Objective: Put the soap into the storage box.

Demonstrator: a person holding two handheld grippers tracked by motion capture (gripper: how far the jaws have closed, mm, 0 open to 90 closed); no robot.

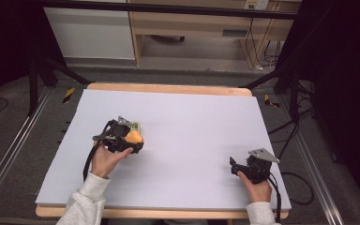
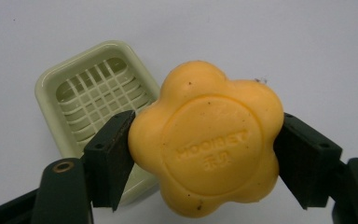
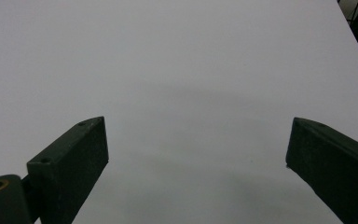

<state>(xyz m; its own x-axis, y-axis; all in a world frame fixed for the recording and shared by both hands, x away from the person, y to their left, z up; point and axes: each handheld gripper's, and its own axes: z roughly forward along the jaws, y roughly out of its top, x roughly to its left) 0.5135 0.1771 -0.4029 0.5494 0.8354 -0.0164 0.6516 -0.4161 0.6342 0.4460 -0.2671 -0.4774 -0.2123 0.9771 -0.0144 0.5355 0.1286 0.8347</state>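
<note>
Carrying a flower-shaped orange soap bar (image 2: 205, 140) toward its pale green slatted soap dish (image 2: 95, 91).

Left tongs (image 2: 204, 161) clamp the soap by its sides, above the bench (image 1: 192, 140), dish at ten o'clock just beyond. Best to centre the bar over the slats, level, then lower before letting go. Right tongs (image 3: 196, 158) stand wide and empty at four o'clock. The dish's near corner hides behind soap and jaw; the embossed lettering is hard to read.

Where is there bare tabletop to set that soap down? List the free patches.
Free: the wide white stretch between the left gripper and the right gripper, the far half of the table up to its wooden edge, and the near strip. Crowded only at the left, where the soap is clamped just above the green soap dish.
</note>
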